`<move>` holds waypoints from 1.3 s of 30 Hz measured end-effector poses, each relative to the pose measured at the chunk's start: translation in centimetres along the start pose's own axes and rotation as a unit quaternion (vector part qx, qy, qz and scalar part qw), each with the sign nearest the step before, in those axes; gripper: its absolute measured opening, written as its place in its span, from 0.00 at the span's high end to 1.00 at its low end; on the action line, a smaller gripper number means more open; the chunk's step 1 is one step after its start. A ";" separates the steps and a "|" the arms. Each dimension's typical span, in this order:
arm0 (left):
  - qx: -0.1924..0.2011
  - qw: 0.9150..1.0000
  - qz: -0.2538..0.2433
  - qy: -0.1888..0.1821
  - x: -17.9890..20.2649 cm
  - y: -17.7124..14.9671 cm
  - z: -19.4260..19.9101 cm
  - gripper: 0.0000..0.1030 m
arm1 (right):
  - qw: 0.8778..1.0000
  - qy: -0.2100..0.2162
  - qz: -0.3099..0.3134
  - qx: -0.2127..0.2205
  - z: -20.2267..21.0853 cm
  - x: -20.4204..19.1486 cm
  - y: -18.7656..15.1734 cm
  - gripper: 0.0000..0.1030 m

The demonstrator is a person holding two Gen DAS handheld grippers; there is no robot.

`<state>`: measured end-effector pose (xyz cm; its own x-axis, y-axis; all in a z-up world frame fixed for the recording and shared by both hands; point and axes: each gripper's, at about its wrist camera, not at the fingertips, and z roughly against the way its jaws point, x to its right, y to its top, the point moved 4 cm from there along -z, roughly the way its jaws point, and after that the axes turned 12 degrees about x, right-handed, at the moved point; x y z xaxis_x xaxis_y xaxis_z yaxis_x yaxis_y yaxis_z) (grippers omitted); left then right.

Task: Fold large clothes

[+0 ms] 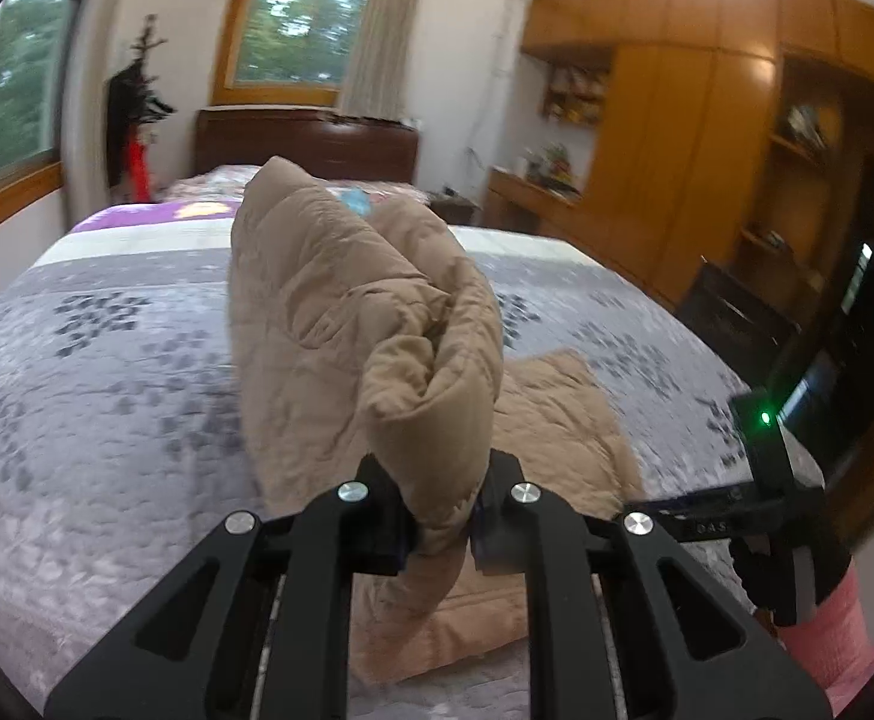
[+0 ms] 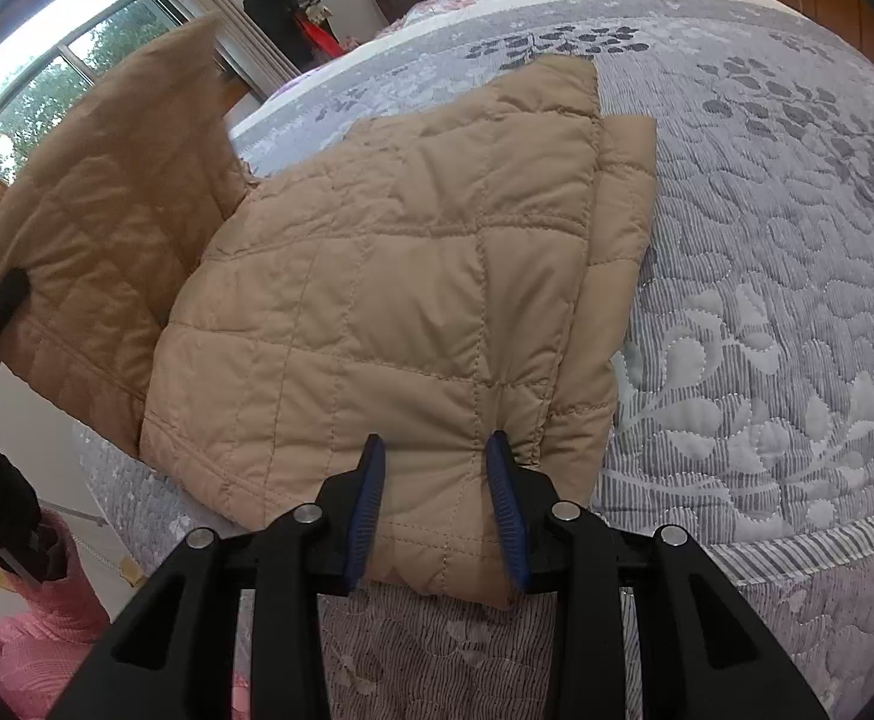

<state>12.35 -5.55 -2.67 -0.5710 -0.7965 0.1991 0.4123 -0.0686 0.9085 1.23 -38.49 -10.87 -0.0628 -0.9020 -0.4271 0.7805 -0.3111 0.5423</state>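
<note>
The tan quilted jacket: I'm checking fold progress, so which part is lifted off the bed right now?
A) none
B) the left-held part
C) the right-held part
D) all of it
B: the left gripper holds a bunched part of the tan quilted jacket raised above the bed, while the rest lies flat at the right gripper.

Bedroom: bed [image 1: 107, 324] w/ grey quilt, windows [image 1: 299, 24], wood wardrobe [image 1: 676, 138].

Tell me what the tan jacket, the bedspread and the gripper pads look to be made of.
Tan jacket: padded woven shell, probably nylon or polyester, matte; stitched squares puff up.
Bedspread: quilted cotton-like fabric, grey and white; raised stitched leaf outlines.
Pads of the right gripper: blue ribbed rubber or soft plastic, judging by the fine ridges.
</note>
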 end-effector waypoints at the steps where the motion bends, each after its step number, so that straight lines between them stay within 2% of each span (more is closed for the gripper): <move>1: -0.008 1.000 -0.005 -0.009 0.5 -0.3 -0.6 0.88 | 1.000 -0.001 0.001 0.000 0.0 0.0 0.0 0.66; 8: -0.076 0.996 -0.019 -0.051 2.1 -3.7 -5.0 0.88 | 1.000 -0.009 0.007 -0.003 -0.3 -0.5 -0.2 0.66; 17: -0.132 0.988 -0.037 -0.077 2.6 -8.2 -8.4 0.87 | 1.000 -0.012 0.009 -0.006 -0.6 -0.7 -0.2 0.65; 24: -0.132 0.987 -0.063 -0.065 3.1 -10.7 -9.5 0.84 | 1.000 -0.014 0.011 -0.007 -0.8 -0.7 -0.2 0.64; 27: -0.132 0.988 -0.047 -0.069 2.8 -10.3 -9.4 0.84 | 1.000 -0.016 0.011 -0.010 -0.8 -0.9 -0.2 0.64; 32: -0.138 0.986 0.007 -0.089 1.4 -8.4 -7.5 0.80 | 0.999 -0.026 0.021 -0.015 -0.6 -1.4 0.0 0.63; 35: -0.137 0.983 0.047 -0.110 0.7 -6.9 -5.6 0.71 | 0.999 -0.030 0.025 -0.018 -0.8 -1.5 0.0 0.62; 39: -0.112 0.982 0.062 -0.139 0.0 -4.6 -2.7 0.55 | 0.999 -0.033 0.026 -0.022 -0.9 -1.9 0.0 0.61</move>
<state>12.43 -6.85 -7.83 -0.6651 -0.6149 0.4237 0.6191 -0.1369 0.7733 1.97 -36.49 -10.71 -0.0602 -0.9348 -0.3500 0.8106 -0.2503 0.5294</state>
